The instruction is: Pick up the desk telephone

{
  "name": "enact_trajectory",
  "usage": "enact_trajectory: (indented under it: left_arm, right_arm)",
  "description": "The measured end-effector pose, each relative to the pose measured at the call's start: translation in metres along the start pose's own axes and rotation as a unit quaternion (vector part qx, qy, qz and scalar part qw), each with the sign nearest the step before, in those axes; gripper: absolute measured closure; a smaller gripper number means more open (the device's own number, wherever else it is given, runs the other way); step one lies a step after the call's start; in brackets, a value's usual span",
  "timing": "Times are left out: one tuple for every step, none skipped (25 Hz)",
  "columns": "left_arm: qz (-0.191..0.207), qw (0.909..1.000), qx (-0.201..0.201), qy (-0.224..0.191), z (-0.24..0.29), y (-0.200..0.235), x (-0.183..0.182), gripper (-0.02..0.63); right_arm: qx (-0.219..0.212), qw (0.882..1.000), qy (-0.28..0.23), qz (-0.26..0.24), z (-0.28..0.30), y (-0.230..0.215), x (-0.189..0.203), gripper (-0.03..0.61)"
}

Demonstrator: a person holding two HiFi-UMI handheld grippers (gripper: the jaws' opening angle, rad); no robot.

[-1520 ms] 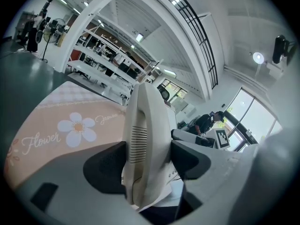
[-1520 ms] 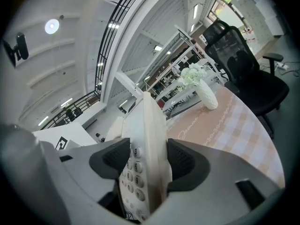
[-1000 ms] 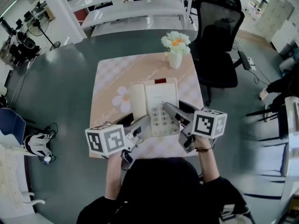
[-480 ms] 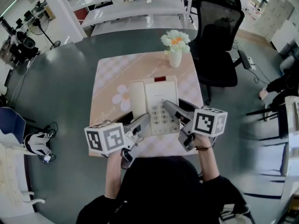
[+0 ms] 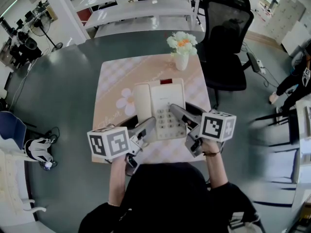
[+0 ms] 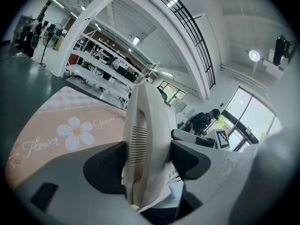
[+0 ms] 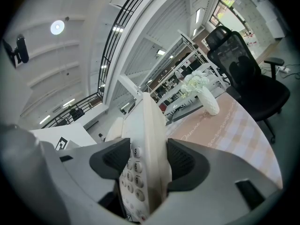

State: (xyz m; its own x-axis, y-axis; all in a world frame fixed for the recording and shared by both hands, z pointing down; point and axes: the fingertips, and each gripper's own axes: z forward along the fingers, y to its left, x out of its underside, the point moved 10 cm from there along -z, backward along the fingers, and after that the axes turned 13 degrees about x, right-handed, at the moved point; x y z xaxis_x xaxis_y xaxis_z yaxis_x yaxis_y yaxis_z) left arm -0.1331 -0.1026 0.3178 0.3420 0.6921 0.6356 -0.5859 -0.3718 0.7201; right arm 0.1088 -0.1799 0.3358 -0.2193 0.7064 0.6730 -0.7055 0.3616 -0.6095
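Desk telephone (image 5: 165, 103) — pinched by left gripper (image 6: 147, 156), right gripper (image 7: 149, 161); apparently lifted.

In the left gripper view the pink tablecloth (image 6: 61, 109) bore the cursive word "Flower" beside a printed white daisy, and a second cursive word past the daisy read roughly "Jasmine", its letters small. In the right gripper view the keypad (image 7: 135, 167) of the desk telephone (image 7: 151, 125) showed the digits 3 and 6, one below the other on round keys, with what looked like an 8 beside them; the lower keys were too small to read. In the head view the left gripper (image 5: 148, 126) and the right gripper (image 5: 176, 111) each carried a cube with black-and-white square marker patterns, without letters
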Motion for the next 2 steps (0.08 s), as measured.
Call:
enact_trajectory:
  left_arm:
    - [0.0, 1.0, 0.0, 0.0, -0.0001, 0.0, 0.0002, 0.319]
    - [0.001, 1.0, 0.0, 0.0, -0.0001, 0.0, 0.0003, 0.319]
  right_arm:
    - [0.0, 1.0, 0.0, 0.0, 0.0, 0.0, 0.0004, 0.341]
    - [0.0, 1.0, 0.0, 0.001, 0.0, 0.0, 0.0007, 0.341]
